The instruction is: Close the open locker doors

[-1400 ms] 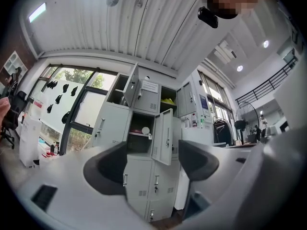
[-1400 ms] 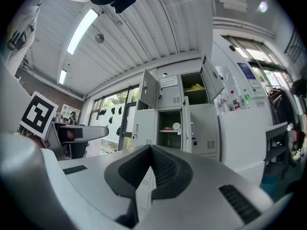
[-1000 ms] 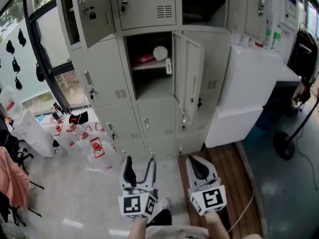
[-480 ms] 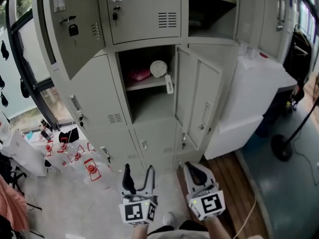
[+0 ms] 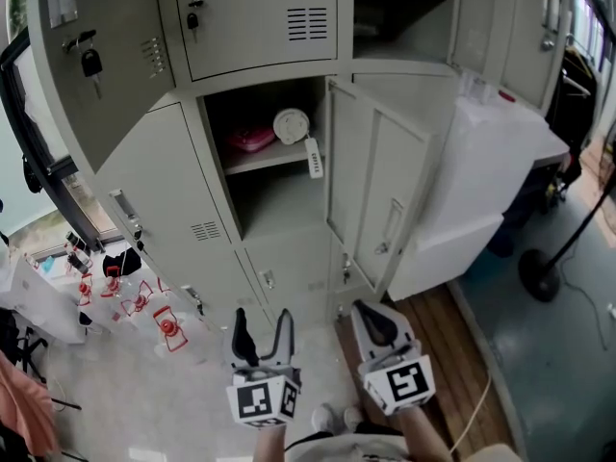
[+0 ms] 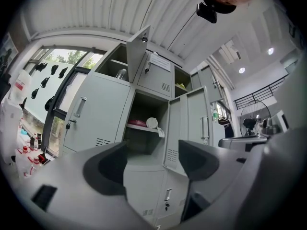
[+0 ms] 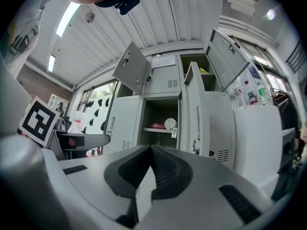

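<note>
Locker door (image 5: 380, 195) ahead of right tongs (image 5: 373, 320)

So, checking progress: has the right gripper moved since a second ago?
Yes, the right gripper has come forward, nearer the lower edge of the open middle door.

- The left gripper (image 6: 153, 164) has its jaws apart, with nothing between them.
- Beyond it, a locker door (image 6: 189, 123) stands open beside a shelf (image 6: 139, 127).
- A white disc (image 6: 152, 122) sits at the shelf's right edge, with a pink bundle (image 6: 135, 122) near it.
</note>
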`<state>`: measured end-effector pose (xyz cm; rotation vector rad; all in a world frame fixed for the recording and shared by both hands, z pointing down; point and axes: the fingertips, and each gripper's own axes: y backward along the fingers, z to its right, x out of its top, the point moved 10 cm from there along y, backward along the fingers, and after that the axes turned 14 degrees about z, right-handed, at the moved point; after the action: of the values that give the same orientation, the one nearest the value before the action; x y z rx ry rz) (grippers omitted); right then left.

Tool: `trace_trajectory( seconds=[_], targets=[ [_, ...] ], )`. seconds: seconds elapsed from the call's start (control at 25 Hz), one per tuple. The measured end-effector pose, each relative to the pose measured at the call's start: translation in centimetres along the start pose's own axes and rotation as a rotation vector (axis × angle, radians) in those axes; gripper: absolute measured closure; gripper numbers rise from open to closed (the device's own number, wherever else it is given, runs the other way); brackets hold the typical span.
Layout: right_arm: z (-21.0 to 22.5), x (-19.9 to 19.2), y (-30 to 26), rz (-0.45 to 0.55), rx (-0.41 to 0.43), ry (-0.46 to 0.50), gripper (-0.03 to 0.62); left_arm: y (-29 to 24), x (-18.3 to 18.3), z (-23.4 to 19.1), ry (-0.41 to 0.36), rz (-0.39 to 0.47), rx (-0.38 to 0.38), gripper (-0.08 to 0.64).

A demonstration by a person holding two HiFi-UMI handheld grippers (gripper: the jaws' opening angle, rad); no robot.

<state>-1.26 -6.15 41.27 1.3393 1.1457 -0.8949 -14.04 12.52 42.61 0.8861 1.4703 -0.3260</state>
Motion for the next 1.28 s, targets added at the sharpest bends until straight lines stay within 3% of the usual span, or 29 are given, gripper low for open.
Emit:
trace_trajectory(
  seconds=[0.56, 0.76, 1.08, 1.28],
  targets=[
    [3.4, 0.3, 0.3, 0.028, 0.023, 0.001, 0.588, -2.3, 0.0, 3.4, 0.040, 0.022, -0.004, 0.245],
    [4.6, 0.2, 1.2, 0.024, -0.023, -0.021, 0.587, -4.8, 2.3, 5.9, 0.055, 0.090, -0.100, 0.245],
    [6.0, -0.5, 3.1, 0.028, -0.106, -0.034, 0.586, -10.8, 5.2, 11.7, 0.005, 0.158, -0.284, 0.245],
    [6.9, -0.3, 4.2, 0.008, -0.157, -0.039, 0.588, -13.6, 5.1, 15.5, 0.009, 0.165, -0.329, 0.245]
  ],
)
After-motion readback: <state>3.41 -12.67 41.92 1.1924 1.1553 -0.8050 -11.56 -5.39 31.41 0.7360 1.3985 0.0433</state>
